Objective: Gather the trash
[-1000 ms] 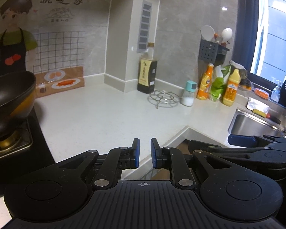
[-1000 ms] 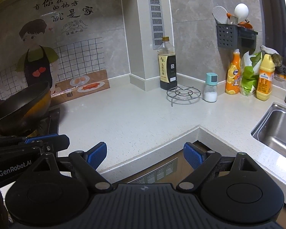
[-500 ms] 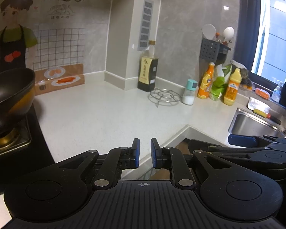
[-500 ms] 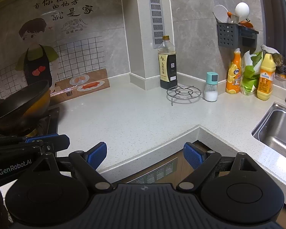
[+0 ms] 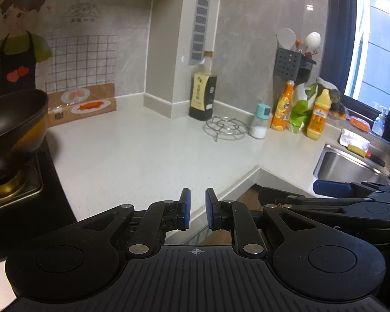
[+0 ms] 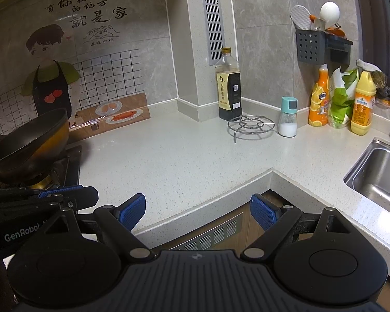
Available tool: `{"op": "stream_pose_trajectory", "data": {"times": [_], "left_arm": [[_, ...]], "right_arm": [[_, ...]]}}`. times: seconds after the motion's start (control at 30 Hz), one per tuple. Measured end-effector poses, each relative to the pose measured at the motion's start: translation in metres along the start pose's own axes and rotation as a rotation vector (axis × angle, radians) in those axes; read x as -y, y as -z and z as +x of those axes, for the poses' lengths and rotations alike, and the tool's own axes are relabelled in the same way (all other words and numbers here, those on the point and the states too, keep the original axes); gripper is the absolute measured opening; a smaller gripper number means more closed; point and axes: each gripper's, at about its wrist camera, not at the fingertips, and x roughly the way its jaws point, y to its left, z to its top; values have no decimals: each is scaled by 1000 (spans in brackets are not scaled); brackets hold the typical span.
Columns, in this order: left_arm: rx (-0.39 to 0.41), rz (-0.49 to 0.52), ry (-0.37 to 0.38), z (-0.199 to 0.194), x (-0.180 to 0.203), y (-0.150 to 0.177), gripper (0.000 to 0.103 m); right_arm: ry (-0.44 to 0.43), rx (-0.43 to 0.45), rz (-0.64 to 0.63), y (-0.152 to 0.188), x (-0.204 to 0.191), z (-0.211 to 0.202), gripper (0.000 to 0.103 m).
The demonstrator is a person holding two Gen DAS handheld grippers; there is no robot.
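Note:
My left gripper (image 5: 196, 209) hangs in front of the white countertop (image 5: 143, 156) corner with its blue pads close together and nothing between them. My right gripper (image 6: 197, 212) is wide open and empty over the counter's inner corner edge. Each gripper shows at the side of the other's view. No loose trash lies on the counter in front of me. A crumpled green and white bag (image 6: 342, 98) stands between two bottles at the back right. A crumpled foil-like sheet (image 5: 355, 139) lies behind the sink.
A black wok (image 6: 28, 145) sits on the stove at the left. A dark sauce bottle (image 6: 228, 85), a wire trivet (image 6: 251, 127), a salt shaker (image 6: 288, 117) and orange and yellow bottles line the back wall. A steel sink (image 6: 379, 176) is at the right.
Both views have drifted slightly; the scene sits a little lower in the left wrist view. The jaws have not changed.

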Motion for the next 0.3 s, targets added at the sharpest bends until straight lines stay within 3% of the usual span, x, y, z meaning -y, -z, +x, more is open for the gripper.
{"op": "stream_pose_trajectory", "data": {"times": [0.2,0.3], "left_arm": [[-11,-5,-27,6,-4,3,16],[-53,-43,-36,15,-14,5,16]], "right_arm": [[-10,-10,-12,2,-2,6,88],[-25,-19,-27,0,-2,16,88]]}}
